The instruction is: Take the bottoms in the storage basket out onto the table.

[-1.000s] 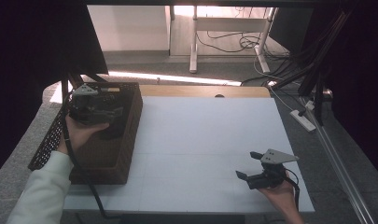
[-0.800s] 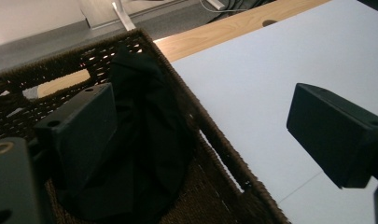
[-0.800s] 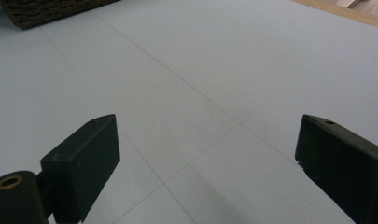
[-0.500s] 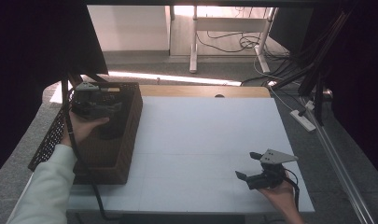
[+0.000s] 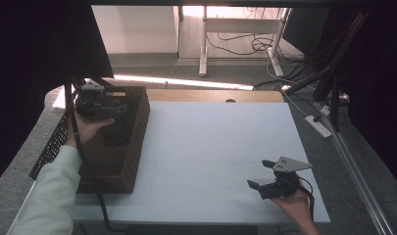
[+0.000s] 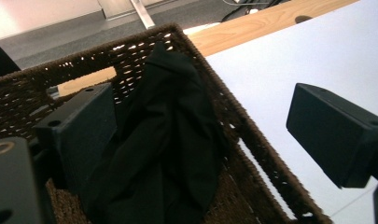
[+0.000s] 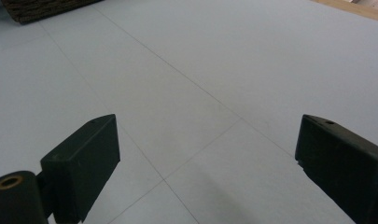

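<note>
holding my left gripper [image 5: 105, 105] over the far end of the wicker basket [image 5: 132, 161], i have its jaws spread wide, nothing between them. in the left gripper view one jaw hangs inside the basket, just beside a crumpled black cloth [image 6: 163, 140], and the other jaw sits out past the woven rim, over the white table top. whether the inner jaw touches the cloth i cannot tell. the cloth is heaped in the basket's corner, its upper fold leaning up against the weave. my left hand [image 5: 86, 129] wraps the gripper body from below, a pale sleeve [image 5: 44, 196] running back to the bottom edge, and the gripper's cable [image 5: 88, 171] trails down along the basket's inner side.

the basket stands at the left edge of the table [image 5: 210, 147], on the white sheet, with a strip of bare wood showing behind it.

well apart, near the front right corner, my right gripper [image 5: 267, 174] is low above the white surface, its jaws wide too and empty, the grey three-cornered plate on top. in the right gripper view the two jaws frame plain white table with thin seam lines, and a corner of the basket [image 7: 42, 9] sits far off at the top left.
</note>
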### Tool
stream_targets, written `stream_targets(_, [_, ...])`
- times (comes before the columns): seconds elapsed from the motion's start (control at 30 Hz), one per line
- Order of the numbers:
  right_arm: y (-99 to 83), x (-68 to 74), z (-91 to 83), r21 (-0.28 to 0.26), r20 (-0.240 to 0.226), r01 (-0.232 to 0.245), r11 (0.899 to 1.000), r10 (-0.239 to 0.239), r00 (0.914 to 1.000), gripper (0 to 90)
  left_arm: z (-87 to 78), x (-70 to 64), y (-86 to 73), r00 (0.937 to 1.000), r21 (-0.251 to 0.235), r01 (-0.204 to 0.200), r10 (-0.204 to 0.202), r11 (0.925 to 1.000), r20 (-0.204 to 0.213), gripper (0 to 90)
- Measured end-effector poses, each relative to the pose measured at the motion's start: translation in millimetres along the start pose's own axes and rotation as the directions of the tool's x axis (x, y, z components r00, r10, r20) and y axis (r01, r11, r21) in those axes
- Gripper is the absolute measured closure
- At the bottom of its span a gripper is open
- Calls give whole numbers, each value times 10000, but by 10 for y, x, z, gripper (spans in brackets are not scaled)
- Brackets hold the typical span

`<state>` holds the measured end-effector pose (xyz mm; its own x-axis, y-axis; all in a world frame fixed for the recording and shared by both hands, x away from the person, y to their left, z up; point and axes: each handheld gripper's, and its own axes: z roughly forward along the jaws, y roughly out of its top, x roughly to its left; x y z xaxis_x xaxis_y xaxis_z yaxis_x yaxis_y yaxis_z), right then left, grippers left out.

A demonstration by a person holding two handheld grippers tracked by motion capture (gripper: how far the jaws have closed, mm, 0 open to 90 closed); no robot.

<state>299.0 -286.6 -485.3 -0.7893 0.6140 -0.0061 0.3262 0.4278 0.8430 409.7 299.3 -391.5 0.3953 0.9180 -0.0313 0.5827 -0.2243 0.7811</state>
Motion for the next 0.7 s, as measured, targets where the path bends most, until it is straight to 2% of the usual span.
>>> stream_targets(0.37, [-9, -6, 13, 131, 39, -32, 9999, 32, 10000, 67, 122, 109, 67, 9999, 195, 21, -18, 9998, -135, 89])
stream_targets(0.7, [-14, -4, 20, 172, 5, -40, 9998, 40, 10000, 67, 237, 172, 51, 9998, 396, 180, -177, 9991, -69, 91])
